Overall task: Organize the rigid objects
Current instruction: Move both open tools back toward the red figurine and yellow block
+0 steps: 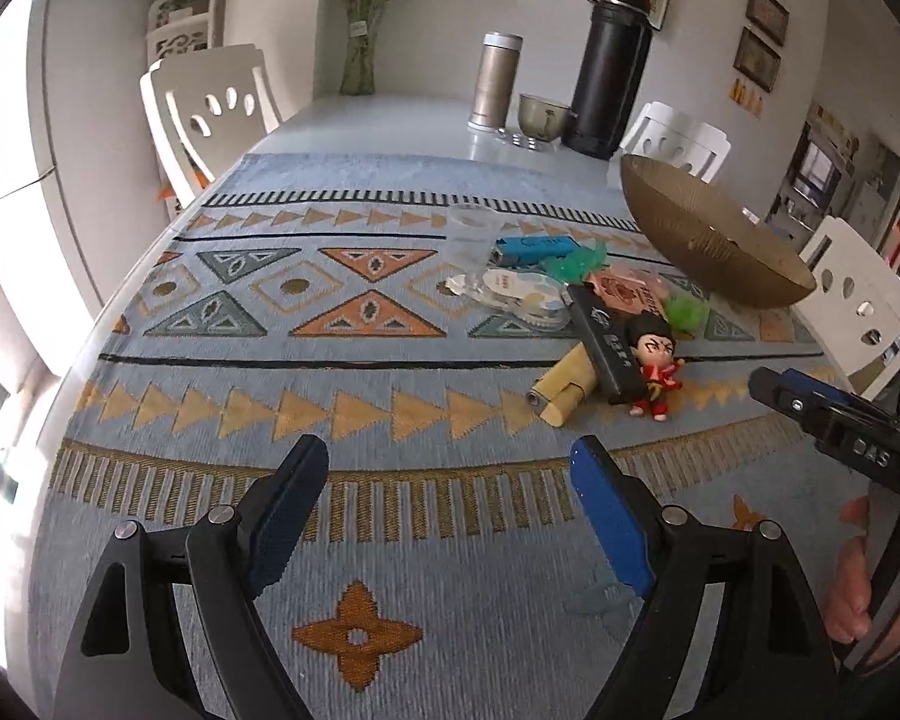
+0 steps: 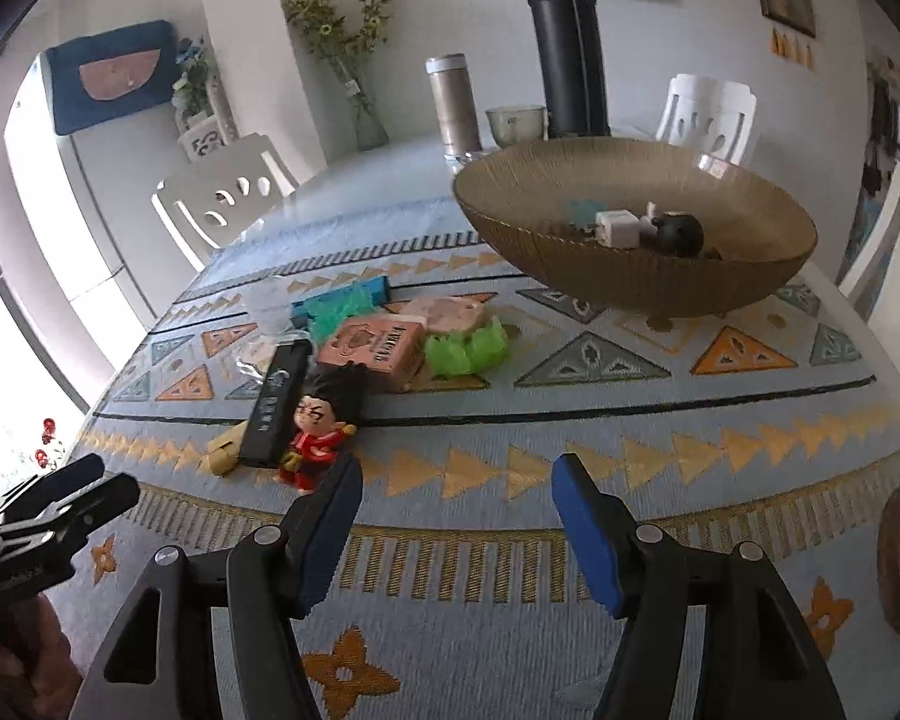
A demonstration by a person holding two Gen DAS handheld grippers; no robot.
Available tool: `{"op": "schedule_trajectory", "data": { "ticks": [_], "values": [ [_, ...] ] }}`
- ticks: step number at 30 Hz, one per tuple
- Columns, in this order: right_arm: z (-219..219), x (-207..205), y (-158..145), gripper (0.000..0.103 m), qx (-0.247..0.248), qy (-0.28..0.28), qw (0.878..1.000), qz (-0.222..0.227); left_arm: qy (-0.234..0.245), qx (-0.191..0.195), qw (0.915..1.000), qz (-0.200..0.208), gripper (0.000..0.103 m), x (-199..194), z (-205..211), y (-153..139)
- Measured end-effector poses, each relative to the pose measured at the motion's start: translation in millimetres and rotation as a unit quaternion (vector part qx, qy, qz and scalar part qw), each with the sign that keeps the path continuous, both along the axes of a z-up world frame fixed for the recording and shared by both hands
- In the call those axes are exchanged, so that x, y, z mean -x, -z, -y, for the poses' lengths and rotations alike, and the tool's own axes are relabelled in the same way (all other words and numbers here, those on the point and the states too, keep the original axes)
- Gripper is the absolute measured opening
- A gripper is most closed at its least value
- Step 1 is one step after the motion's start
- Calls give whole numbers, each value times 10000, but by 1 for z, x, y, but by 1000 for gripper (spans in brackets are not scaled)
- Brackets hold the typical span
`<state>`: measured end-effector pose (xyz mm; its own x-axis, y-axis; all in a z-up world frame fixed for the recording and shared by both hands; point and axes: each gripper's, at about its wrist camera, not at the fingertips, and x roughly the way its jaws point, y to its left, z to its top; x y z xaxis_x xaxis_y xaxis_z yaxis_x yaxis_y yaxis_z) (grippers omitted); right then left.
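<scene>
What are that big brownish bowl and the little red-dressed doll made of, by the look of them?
The bowl looks like tinted amber glass: fine ribs run down its wall, light glints on the rim, and it seems slightly see-through, though clear plastic is possible. The doll looks like moulded, painted plastic: smooth, hard-edged hair and flat, glossy colours.

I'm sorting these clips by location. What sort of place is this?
Most likely a home dining room: a table with a patterned cloth, white dining chairs around it, framed pictures on the wall, and a vase of flowers in the corner.
</scene>
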<state>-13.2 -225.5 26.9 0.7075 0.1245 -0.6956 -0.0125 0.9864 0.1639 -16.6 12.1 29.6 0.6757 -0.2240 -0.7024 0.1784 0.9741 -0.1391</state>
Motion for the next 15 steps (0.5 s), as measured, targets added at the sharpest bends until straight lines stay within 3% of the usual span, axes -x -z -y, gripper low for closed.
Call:
{"op": "schedule_trajectory", "data": {
  "ticks": [11, 15],
  "values": [
    [-10, -1, 1, 64, 344, 17, 9994, 0, 234, -236, 9994, 70, 82, 5, 11, 0],
    [-7, -2, 1, 64, 235, 5, 9997, -34, 586, -257, 9979, -94, 82, 3, 17, 1]
  ]
}}
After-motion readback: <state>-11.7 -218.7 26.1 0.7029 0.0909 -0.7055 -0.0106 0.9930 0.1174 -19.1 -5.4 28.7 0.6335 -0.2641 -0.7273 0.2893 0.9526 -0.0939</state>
